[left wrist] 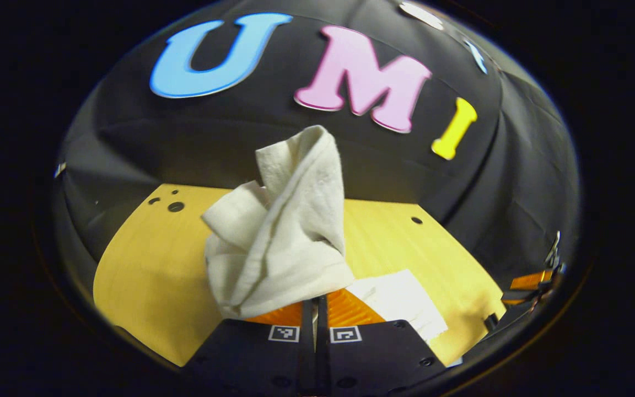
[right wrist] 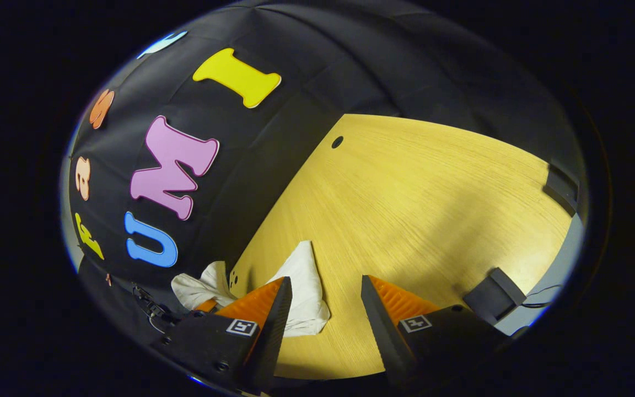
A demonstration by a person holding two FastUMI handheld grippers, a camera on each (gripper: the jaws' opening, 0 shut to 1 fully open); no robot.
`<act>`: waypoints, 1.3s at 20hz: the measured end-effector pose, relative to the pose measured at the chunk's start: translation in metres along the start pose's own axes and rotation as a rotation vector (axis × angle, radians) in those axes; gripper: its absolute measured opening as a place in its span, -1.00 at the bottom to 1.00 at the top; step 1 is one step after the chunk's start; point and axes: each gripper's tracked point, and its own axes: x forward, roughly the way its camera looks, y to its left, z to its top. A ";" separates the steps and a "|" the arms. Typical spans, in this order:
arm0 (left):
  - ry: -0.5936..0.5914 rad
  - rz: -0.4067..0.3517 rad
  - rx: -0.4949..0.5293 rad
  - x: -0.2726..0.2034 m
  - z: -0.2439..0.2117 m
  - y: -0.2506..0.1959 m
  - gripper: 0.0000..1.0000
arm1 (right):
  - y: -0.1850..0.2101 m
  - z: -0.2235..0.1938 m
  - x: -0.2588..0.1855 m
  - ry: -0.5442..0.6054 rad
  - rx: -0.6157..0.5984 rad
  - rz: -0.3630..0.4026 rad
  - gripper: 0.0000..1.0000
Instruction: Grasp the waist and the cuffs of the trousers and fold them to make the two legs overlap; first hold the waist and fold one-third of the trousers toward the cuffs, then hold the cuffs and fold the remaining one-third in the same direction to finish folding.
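The white trousers [left wrist: 279, 242] rise in a crumpled bunch just ahead of my left gripper [left wrist: 315, 302], which is shut on the cloth and holds it above the yellow table [left wrist: 146, 264]. Another part of the trousers lies flat on the table to the right of the fingers. In the right gripper view the trousers [right wrist: 303, 281] lie on the table beside and partly behind the left-hand finger. My right gripper [right wrist: 326, 284] is open over bare wood with nothing between its fingers. The rest of the garment is hidden behind the fingers.
The table [right wrist: 416, 198] has small round holes [right wrist: 337, 141] near its back edge. Black blocks [right wrist: 496, 298] sit on its edge in the right gripper view. The black booth wall closes in behind the table on both sides.
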 end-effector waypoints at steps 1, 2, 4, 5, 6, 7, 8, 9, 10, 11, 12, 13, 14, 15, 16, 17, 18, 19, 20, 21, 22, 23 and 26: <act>0.018 -0.016 0.042 0.004 -0.006 -0.012 -0.89 | -0.005 0.002 -0.003 -0.003 0.007 -0.007 0.56; 0.031 -0.033 0.082 0.005 -0.012 -0.026 -0.89 | -0.011 0.002 -0.007 -0.007 0.012 -0.016 0.56; 0.066 -0.049 0.197 0.013 -0.028 -0.047 -0.89 | -0.022 0.004 -0.011 -0.010 0.027 -0.032 0.56; 0.093 -0.047 0.279 0.018 -0.041 -0.052 -0.88 | -0.025 0.007 -0.012 -0.012 0.036 -0.036 0.56; 0.126 -0.043 0.366 0.019 -0.054 -0.058 -0.88 | -0.029 0.008 -0.013 -0.011 0.042 -0.040 0.56; 0.155 -0.043 0.451 0.021 -0.066 -0.063 -0.80 | -0.032 0.010 -0.013 -0.010 0.046 -0.043 0.56; 0.176 -0.051 0.526 0.025 -0.080 -0.068 -0.88 | -0.035 0.011 -0.012 -0.006 0.047 -0.046 0.56; 0.193 -0.056 0.597 0.029 -0.091 -0.072 -0.88 | -0.036 0.011 -0.011 -0.002 0.047 -0.048 0.56; 0.208 -0.056 0.669 0.032 -0.103 -0.073 -0.89 | -0.039 0.011 -0.011 0.003 0.046 -0.050 0.56; 0.223 -0.054 0.734 0.035 -0.112 -0.075 -0.89 | -0.040 0.013 -0.010 0.006 0.047 -0.050 0.56; 0.233 -0.053 0.793 0.037 -0.122 -0.077 -0.88 | -0.041 0.014 -0.009 0.009 0.049 -0.052 0.56; 0.235 -0.050 0.848 0.037 -0.126 -0.078 -0.89 | -0.043 0.015 -0.008 0.011 0.050 -0.052 0.56; 0.238 -0.043 0.896 0.036 -0.131 -0.076 -0.88 | -0.043 0.018 -0.007 0.010 0.051 -0.051 0.56; 0.239 -0.037 0.931 0.037 -0.134 -0.075 -0.88 | -0.044 0.019 -0.005 0.013 0.050 -0.053 0.56; 0.236 -0.031 0.954 0.037 -0.135 -0.075 -0.88 | -0.046 0.018 -0.004 0.017 0.054 -0.056 0.56; 0.233 -0.024 0.970 0.038 -0.135 -0.076 -0.88 | -0.047 0.018 -0.002 0.020 0.059 -0.055 0.56; 0.232 -0.011 0.983 0.037 -0.136 -0.073 -0.87 | -0.048 0.019 -0.002 0.021 0.064 -0.056 0.56; 0.229 0.003 0.998 0.037 -0.136 -0.071 -0.81 | -0.049 0.019 0.000 0.025 0.067 -0.055 0.56; 0.224 0.013 1.014 0.037 -0.136 -0.071 -0.75 | -0.050 0.017 0.000 0.029 0.068 -0.056 0.56; 0.225 0.001 1.029 0.037 -0.138 -0.074 -0.47 | -0.049 0.017 0.002 0.032 0.067 -0.055 0.56; 0.220 0.001 1.044 0.036 -0.136 -0.075 -0.22 | -0.049 0.017 0.003 0.034 0.066 -0.052 0.56; 0.214 0.004 1.052 0.035 -0.132 -0.077 0.19 | -0.047 0.017 0.005 0.037 0.066 -0.048 0.56; 0.214 0.009 1.019 0.019 -0.122 -0.077 0.67 | -0.037 0.018 0.009 0.037 0.076 -0.025 0.56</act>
